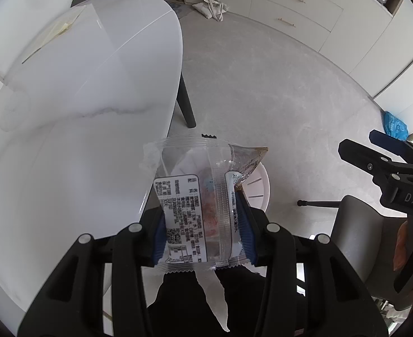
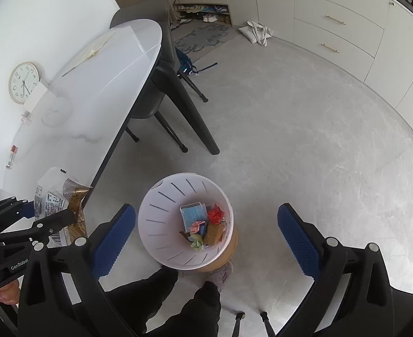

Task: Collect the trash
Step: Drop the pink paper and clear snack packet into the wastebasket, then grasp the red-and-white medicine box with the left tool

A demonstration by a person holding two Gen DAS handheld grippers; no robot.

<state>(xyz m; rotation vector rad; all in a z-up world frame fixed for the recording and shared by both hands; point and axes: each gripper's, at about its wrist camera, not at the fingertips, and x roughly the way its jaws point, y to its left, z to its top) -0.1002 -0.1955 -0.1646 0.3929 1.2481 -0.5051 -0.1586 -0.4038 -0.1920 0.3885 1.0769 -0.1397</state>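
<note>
My left gripper is shut on a clear plastic snack wrapper with a printed label, held in the air at the table's edge. The wrapper also shows in the right wrist view, with the left gripper on it. A white slotted trash bin stands on the floor beside the table and holds a blue face mask and crumpled coloured paper. In the left wrist view only part of the bin's rim shows behind the wrapper. My right gripper is open and empty above the bin; it also shows in the left wrist view.
A white marble table lies to the left, with a round clock against the wall. A dark chair is tucked under the table. A grey chair is at the right. The person's legs stand by the bin.
</note>
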